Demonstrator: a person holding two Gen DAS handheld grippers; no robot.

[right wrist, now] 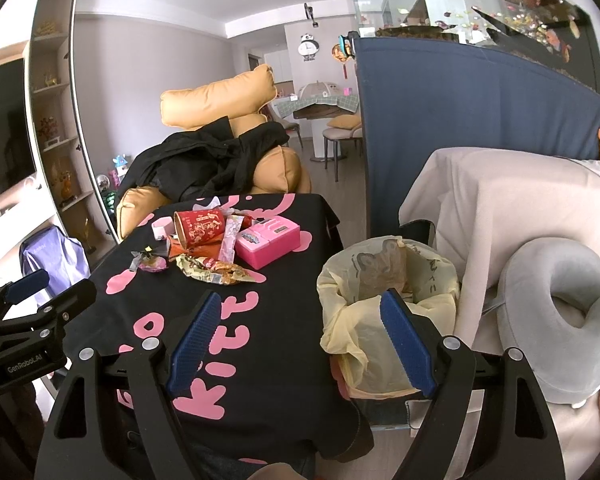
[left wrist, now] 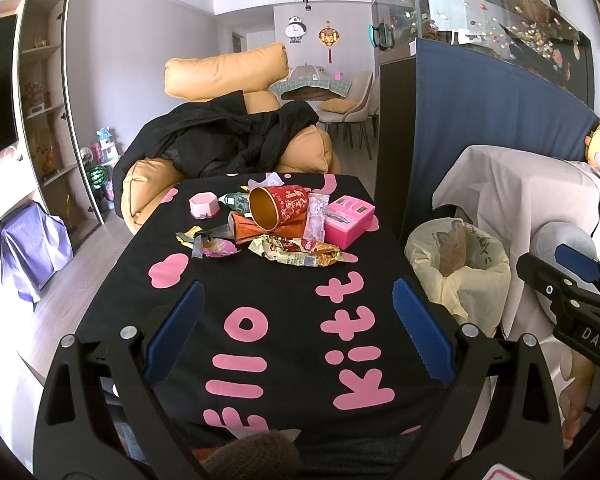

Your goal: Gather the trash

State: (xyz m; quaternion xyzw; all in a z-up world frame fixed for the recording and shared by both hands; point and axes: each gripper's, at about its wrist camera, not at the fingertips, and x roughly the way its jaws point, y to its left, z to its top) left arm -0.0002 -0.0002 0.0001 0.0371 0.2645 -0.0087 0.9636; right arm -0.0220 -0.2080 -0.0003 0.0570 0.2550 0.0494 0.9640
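Tablecloth (left wrist: 284,280): I see black with pink lettering and pink blobs.
Cup (left wrist: 278,210): red with gold pattern, gold inside.
Box (left wrist: 350,216), at 3 o'clock of the cup: bright pink.
Bin bag (right wrist: 364,320): pale yellow.
Finger pads (left wrist: 420,328): blue.

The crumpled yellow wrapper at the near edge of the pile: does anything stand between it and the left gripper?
Nothing visible does. The left gripper hangs open above bare black tablecloth, and the yellow wrapper lies at the near edge of the pile. The red cup and pink box sit behind it.
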